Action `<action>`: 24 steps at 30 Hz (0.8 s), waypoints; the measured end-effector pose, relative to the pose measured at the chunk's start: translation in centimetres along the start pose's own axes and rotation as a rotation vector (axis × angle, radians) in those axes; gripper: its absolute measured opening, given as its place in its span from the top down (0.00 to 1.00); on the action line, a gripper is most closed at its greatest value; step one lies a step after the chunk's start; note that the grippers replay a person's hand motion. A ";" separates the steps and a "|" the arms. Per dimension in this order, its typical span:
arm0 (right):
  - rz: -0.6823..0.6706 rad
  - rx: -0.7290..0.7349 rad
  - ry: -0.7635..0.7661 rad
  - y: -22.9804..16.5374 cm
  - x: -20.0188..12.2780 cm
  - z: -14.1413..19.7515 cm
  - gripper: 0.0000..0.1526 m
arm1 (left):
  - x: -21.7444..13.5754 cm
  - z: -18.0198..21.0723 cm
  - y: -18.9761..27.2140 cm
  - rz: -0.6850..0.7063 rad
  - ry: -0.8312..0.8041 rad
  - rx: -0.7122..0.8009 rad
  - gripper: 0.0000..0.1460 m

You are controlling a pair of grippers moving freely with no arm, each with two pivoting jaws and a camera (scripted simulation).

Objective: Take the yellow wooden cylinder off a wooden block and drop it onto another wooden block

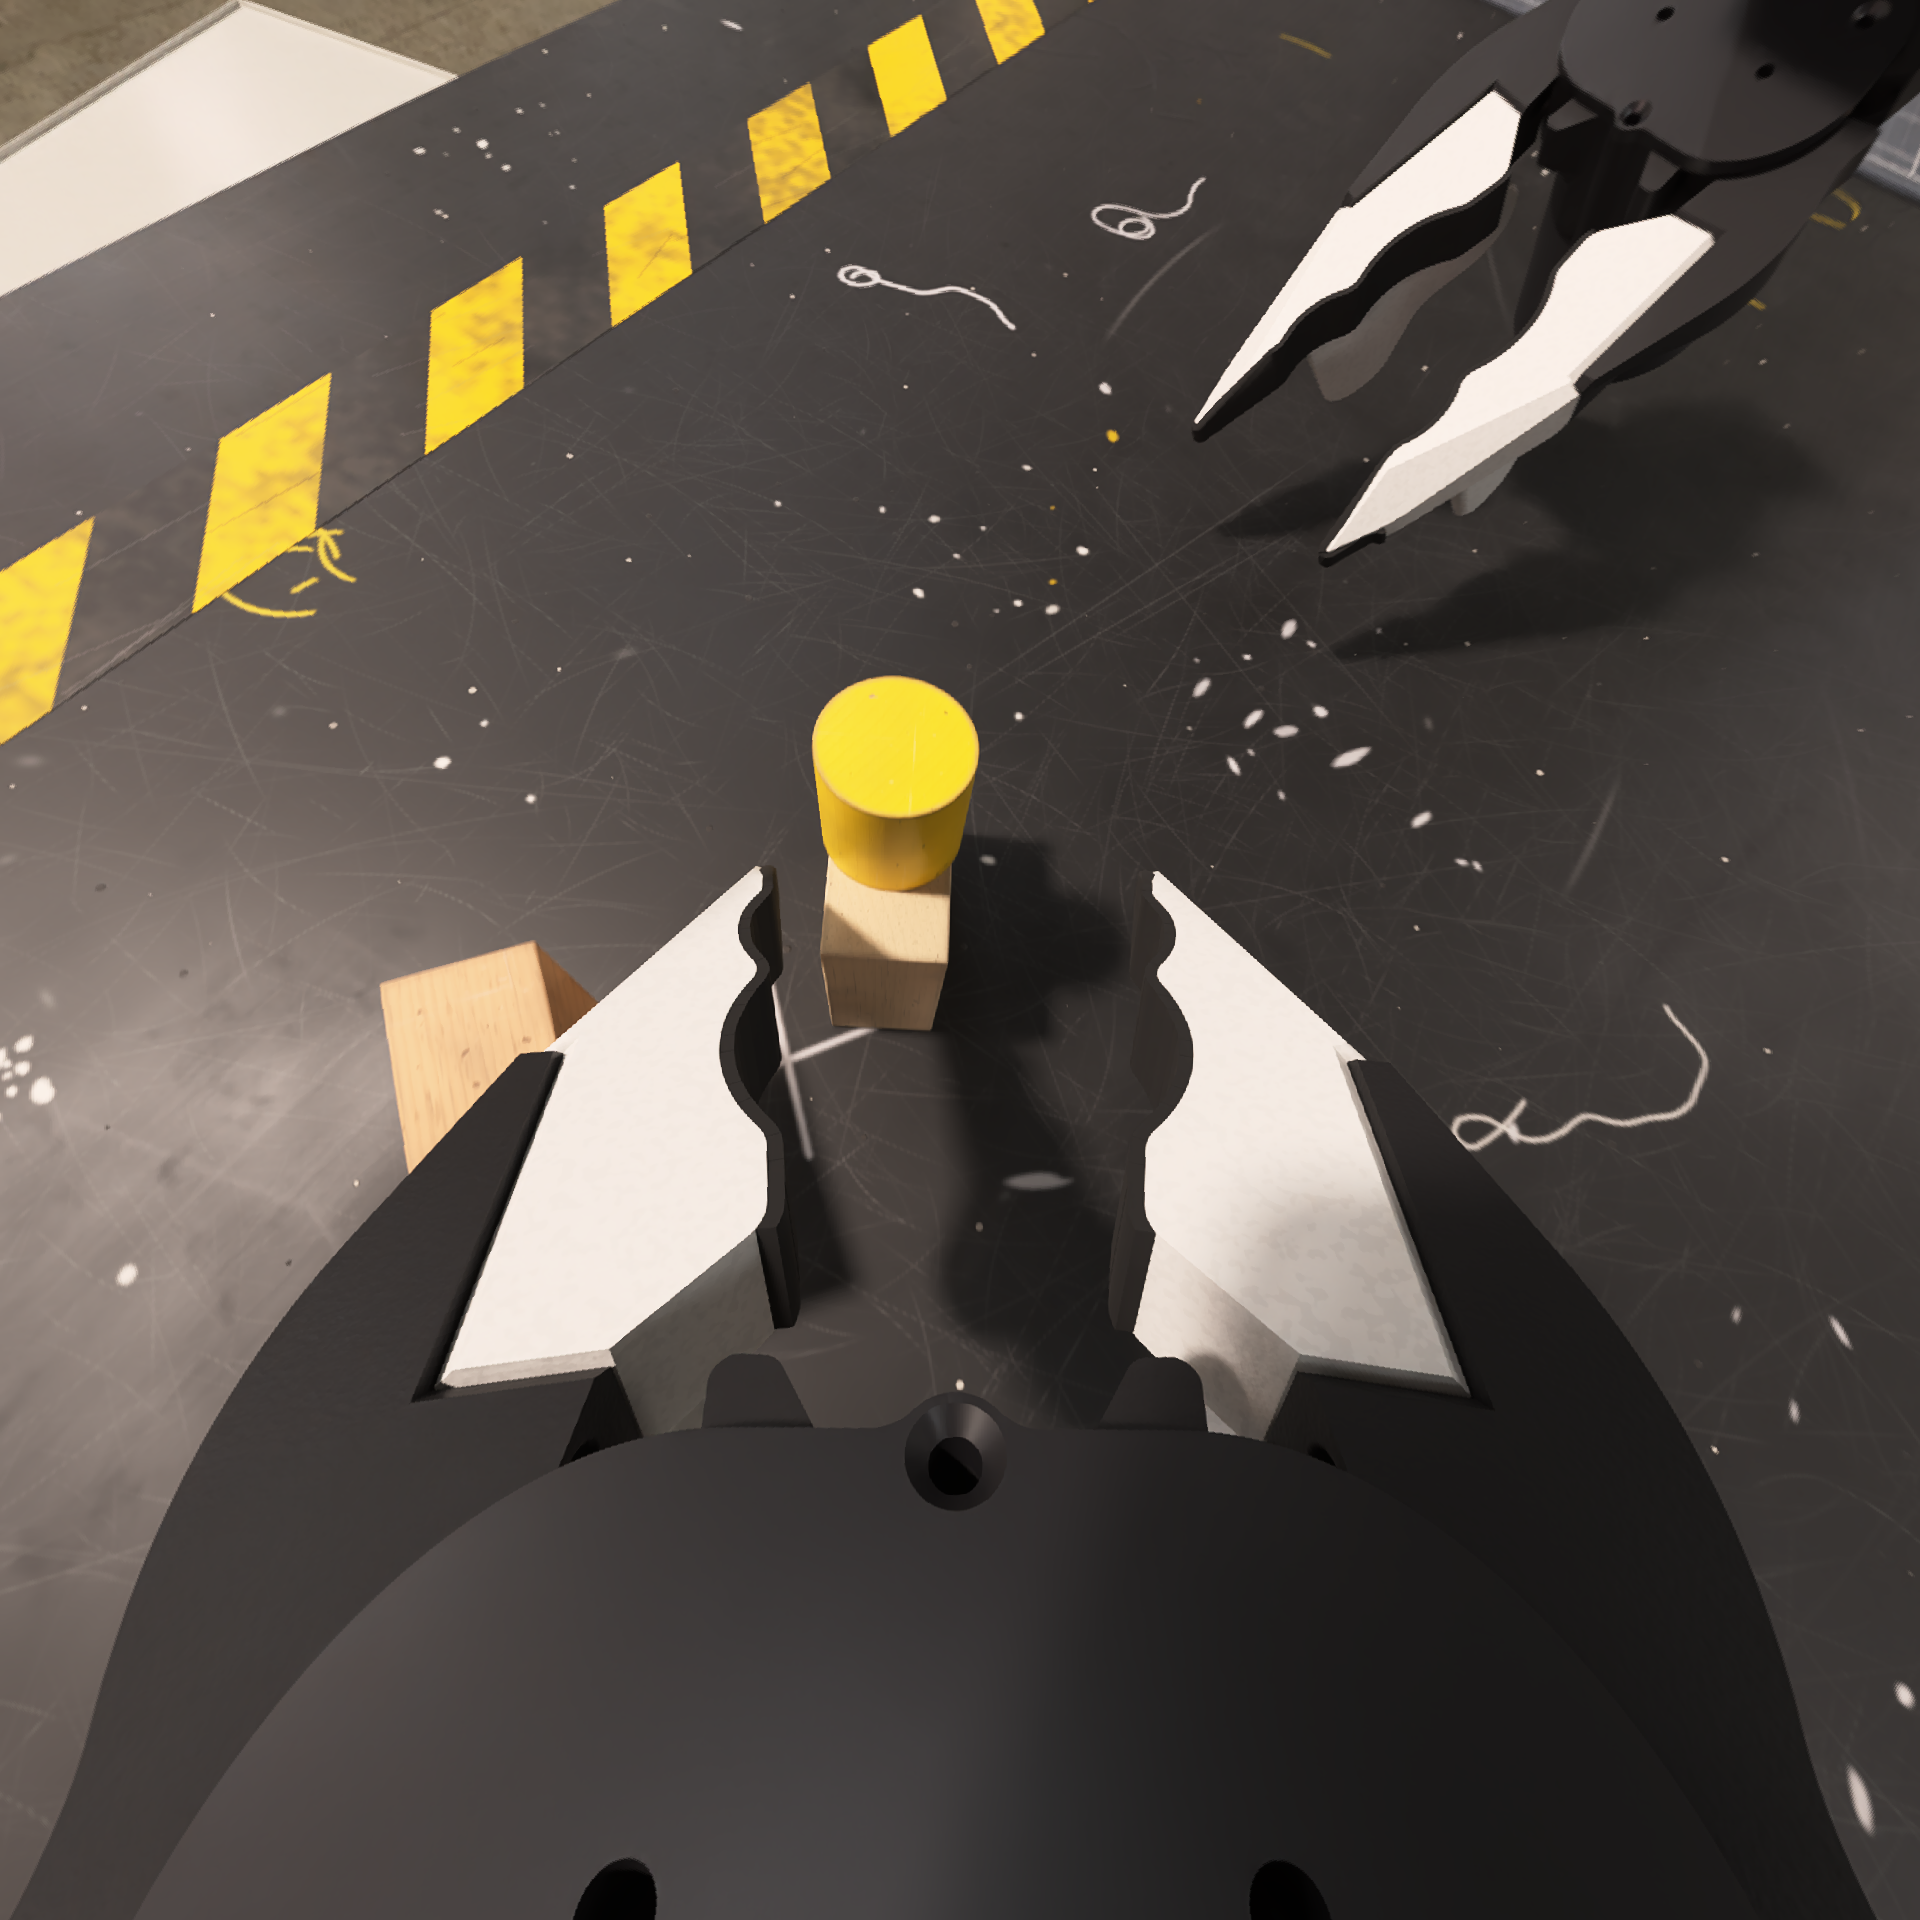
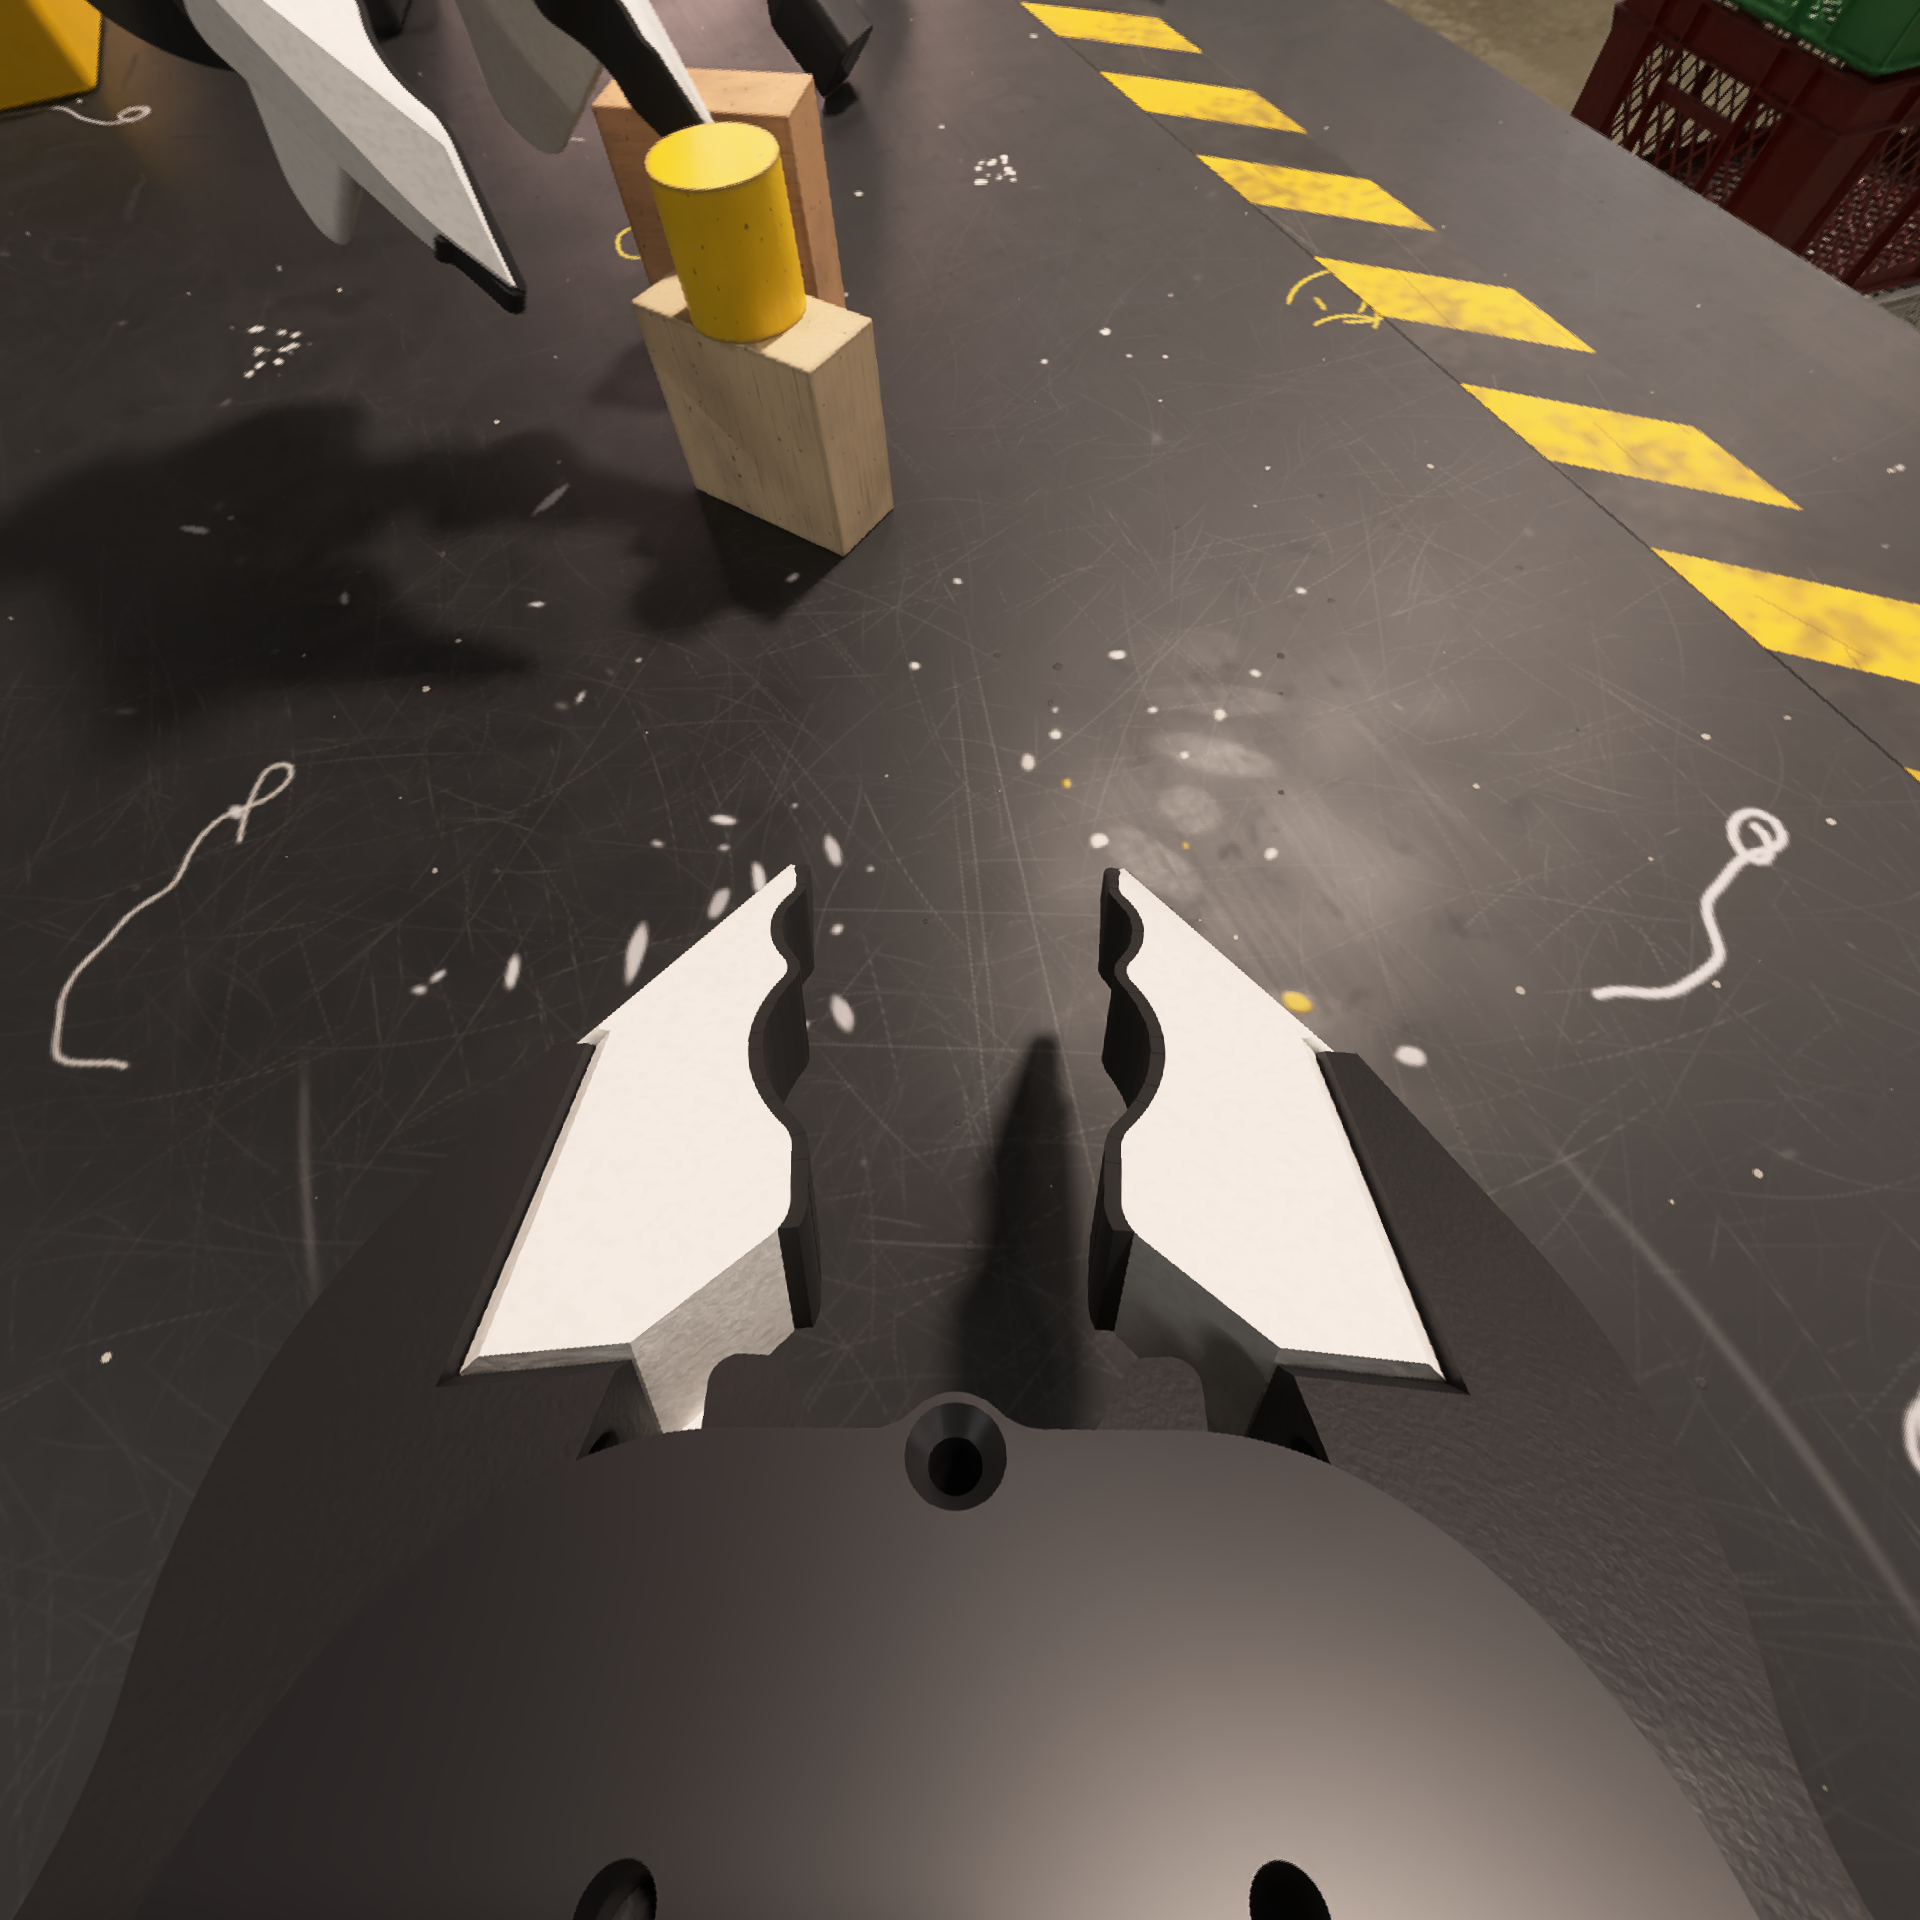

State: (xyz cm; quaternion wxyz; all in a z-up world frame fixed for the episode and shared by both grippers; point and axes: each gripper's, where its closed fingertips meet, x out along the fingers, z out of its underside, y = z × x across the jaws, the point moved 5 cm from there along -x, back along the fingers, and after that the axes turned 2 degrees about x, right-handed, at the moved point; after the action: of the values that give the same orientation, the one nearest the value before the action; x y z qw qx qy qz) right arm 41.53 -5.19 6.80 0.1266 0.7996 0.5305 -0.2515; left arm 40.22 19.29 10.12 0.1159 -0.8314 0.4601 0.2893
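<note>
In the left wrist view, the left hand-held gripper [image 1: 961,883] hangs over the scratched, paint-flecked black desk [image 1: 1351,935] with its white fingers spread apart and nothing between them. Just past the fingertips, toward 12 o'clock, the yellow wooden cylinder [image 1: 896,781] stands upright on top of a pale upright wooden block [image 1: 883,961]. At 9 o'clock of that pale block, partly hidden behind the left finger, sits a darker tan wooden block [image 1: 468,1029]. Farther off at 2 o'clock, the right hand-held gripper [image 1: 1262,488] hovers above the desk, its fingers likewise apart and empty. A yellow-and-black striped band [image 1: 473,353] crosses the desk from 9 to 12 o'clock.
</note>
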 end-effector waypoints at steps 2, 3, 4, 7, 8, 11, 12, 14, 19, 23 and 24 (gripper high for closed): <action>0.002 -0.004 -0.003 -0.1 0.1 0.0 0.63 | 0.6 -0.3 0.0 -0.002 -0.009 0.007 0.53; 0.008 -0.002 -0.006 0.0 0.0 0.0 0.63 | 0.8 -0.5 0.0 0.000 -0.006 0.005 0.53; 0.011 0.001 -0.007 0.0 0.0 0.1 0.61 | 1.0 -0.6 -0.1 -0.002 -0.003 0.004 0.53; 0.009 0.013 -0.003 0.3 -0.2 0.1 0.60 | 1.3 -0.8 -0.5 -0.002 0.017 -0.007 0.56; 0.009 0.015 -0.002 0.3 -0.2 0.1 0.61 | 1.3 -0.9 -0.7 -0.005 0.037 -0.010 0.56; 0.014 0.007 -0.007 0.2 -0.1 0.1 0.62 | 1.1 -0.9 -0.9 0.002 0.069 -0.020 0.55; 0.015 0.005 -0.009 0.1 0.0 0.1 0.62 | 1.1 -0.9 -0.9 0.003 0.070 -0.019 0.54; 0.017 0.003 -0.012 0.1 0.0 0.1 0.61 | 1.3 -0.8 -0.8 0.018 0.064 -0.018 0.53; 0.021 0.010 -0.012 0.2 0.0 0.1 0.60 | 2.3 -0.6 -0.6 0.048 0.049 -0.009 0.53; 0.029 0.011 -0.012 0.3 0.0 0.2 0.59 | 2.7 -0.7 -0.8 0.027 0.056 0.002 0.63; 0.031 0.009 -0.013 0.3 0.0 0.2 0.59 | 2.8 -0.7 -0.9 0.014 0.058 0.009 0.68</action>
State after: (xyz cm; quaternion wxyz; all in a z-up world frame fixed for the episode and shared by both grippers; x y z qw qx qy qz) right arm 41.78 -5.37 6.63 0.1302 0.8066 0.5160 -0.2571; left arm 42.36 17.53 9.00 0.1045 -0.8356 0.4702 0.2639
